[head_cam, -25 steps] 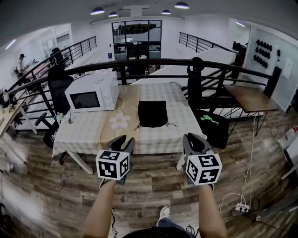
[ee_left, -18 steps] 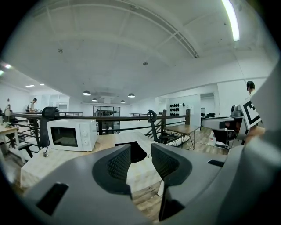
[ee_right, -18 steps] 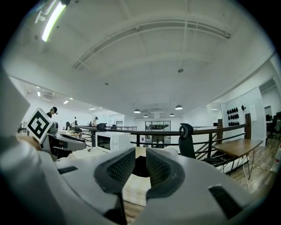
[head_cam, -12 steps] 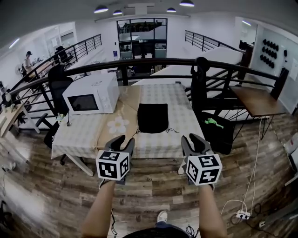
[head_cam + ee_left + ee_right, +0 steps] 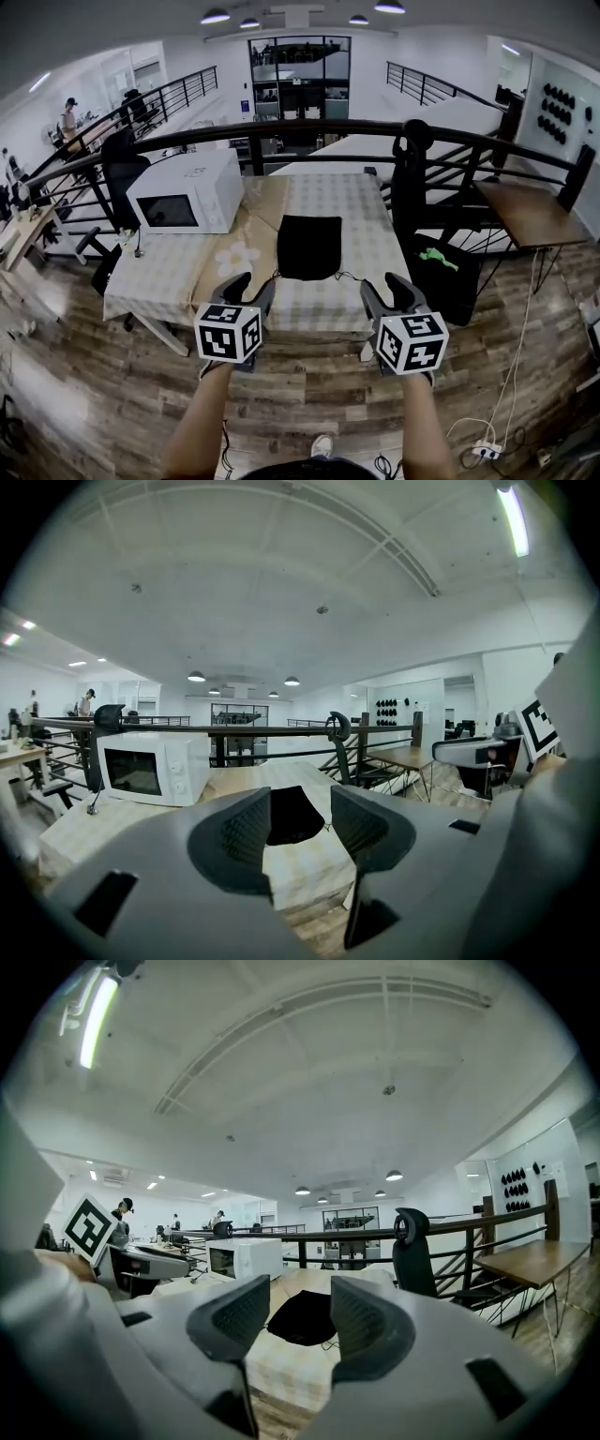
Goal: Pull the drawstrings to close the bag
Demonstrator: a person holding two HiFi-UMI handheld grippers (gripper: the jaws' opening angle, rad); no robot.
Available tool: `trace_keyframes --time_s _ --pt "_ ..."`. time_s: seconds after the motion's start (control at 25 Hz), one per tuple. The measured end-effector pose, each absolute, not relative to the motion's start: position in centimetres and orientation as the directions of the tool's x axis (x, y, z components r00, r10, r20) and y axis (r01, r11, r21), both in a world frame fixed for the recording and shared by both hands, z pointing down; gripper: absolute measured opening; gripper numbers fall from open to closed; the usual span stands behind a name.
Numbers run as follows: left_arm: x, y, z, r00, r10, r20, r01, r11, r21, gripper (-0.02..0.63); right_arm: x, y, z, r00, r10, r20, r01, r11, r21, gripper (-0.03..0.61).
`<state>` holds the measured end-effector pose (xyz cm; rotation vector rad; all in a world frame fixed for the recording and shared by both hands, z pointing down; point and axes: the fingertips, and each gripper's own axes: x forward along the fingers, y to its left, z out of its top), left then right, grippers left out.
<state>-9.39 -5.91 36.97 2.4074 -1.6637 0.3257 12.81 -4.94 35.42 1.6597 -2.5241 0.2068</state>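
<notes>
A black drawstring bag lies flat on the checked table, its thin cords trailing from the near corners. Both grippers hang in the air short of the table's front edge, pointing at the bag. My left gripper is opening, with nothing between its jaws. My right gripper is also opening and is empty too. In the left gripper view the bag shows far off through the gap of the left gripper. The right gripper view frames the bag the same way past the right gripper.
A white microwave stands on the table's left part. A dark railing runs behind the table. A black office chair stands at the table's right side, with a wooden side table beyond it. Plank floor lies below the grippers.
The table and bag have come nearer in the head view. Both grippers' jaws have spread wider, the right one from nearly shut.
</notes>
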Motion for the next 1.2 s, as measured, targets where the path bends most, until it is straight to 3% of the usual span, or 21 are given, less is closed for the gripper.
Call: trace_keyframes --time_s 0.36,1.2 --pt "-7.6 -8.0 37.6 0.304 -0.901 0.309 -0.948 -0.317 0.010 0.200 14.7 -7.5 35.8 -0.422 -0.891 0.165 -0.906 0.421 -0.048 0.235" --pt "-8.1 -11.6 39.5 0.272 -0.904 0.330 -0.956 -0.294 -0.017 0.201 13.8 -11.6 37.6 -0.473 -0.860 0.192 -0.879 0.476 -0.030 0.238"
